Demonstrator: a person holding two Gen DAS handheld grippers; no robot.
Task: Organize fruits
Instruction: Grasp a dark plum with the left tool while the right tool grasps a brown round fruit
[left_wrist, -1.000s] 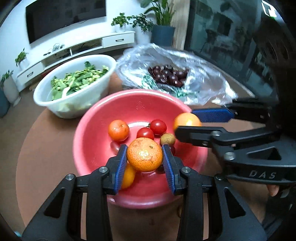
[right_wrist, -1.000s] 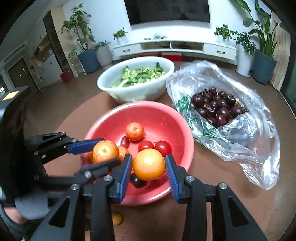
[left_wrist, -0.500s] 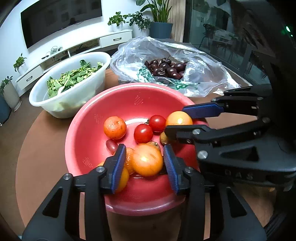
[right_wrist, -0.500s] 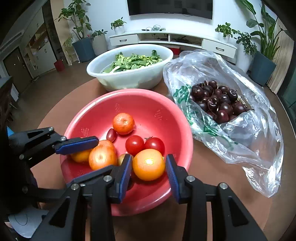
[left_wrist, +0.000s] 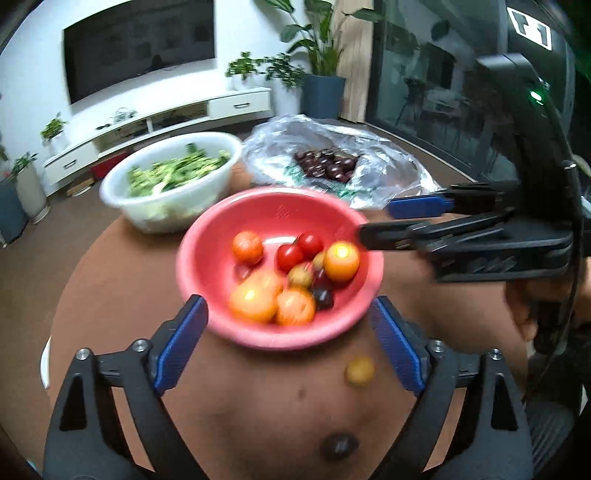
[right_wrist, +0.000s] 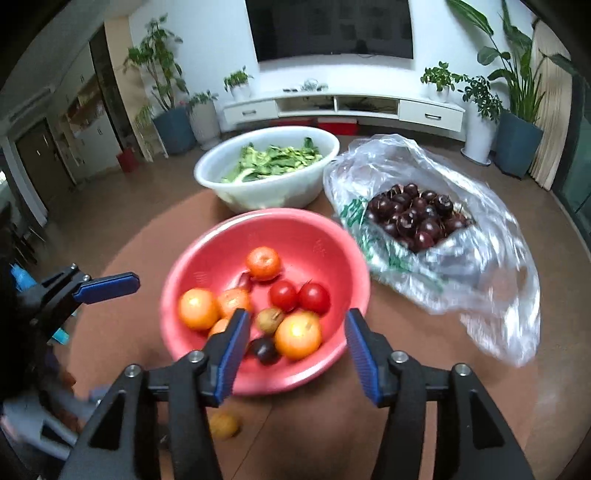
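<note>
Both tongs have just been opening and nothing sits between the jaws now: the left tongs (left_wrist: 290, 341) gape wide at the near rim of the red bowl (left_wrist: 229, 328), the right tongs (right_wrist: 293, 354) spread over its near side. The oranges (right_wrist: 297, 334), tomatoes (right_wrist: 299, 297) and dark fruit lie in that bowl, mid-table. One small yellow fruit (left_wrist: 359, 370) sits loose by the table's near edge.
</note>
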